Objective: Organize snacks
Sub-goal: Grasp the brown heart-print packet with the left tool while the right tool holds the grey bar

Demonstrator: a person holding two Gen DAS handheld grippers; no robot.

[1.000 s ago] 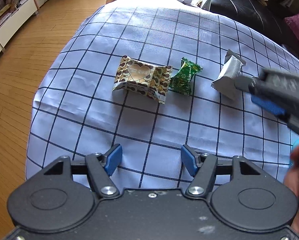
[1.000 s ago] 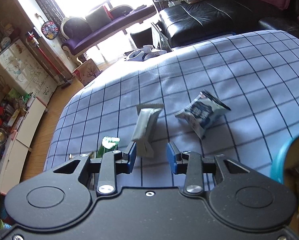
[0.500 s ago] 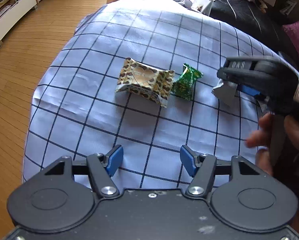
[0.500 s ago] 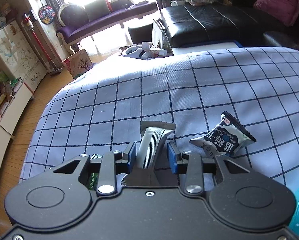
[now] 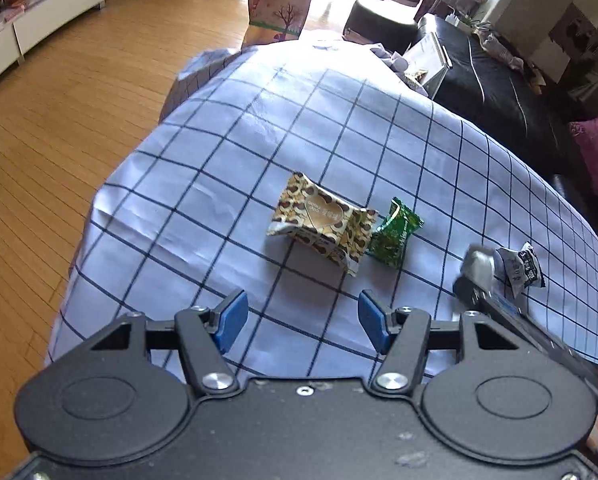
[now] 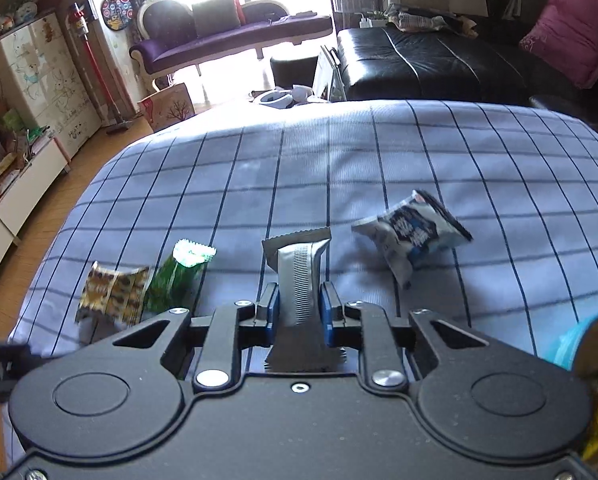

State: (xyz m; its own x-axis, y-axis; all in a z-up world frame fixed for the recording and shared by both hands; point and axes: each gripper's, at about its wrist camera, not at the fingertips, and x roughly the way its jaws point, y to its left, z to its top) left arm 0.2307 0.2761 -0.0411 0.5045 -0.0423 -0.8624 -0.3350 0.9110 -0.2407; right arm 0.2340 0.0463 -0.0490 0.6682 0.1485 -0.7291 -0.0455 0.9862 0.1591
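Note:
My right gripper is shut on a silver snack bar and holds it above the checked cloth. It shows blurred at the right of the left wrist view. My left gripper is open and empty, hovering near the table's front edge. A gold heart-patterned packet and a green candy lie side by side ahead of it; they also show in the right wrist view, the packet left of the candy. A white and dark blue packet lies to the right.
The table carries a blue-checked cloth with its edge dropping to a wooden floor at the left. A light blue container rim with snacks sits at the right. A black sofa stands behind the table.
My right gripper closed on the silver bar and lifted it off the cloth, pulling back to the right. My left gripper tilted back slightly and stayed open.

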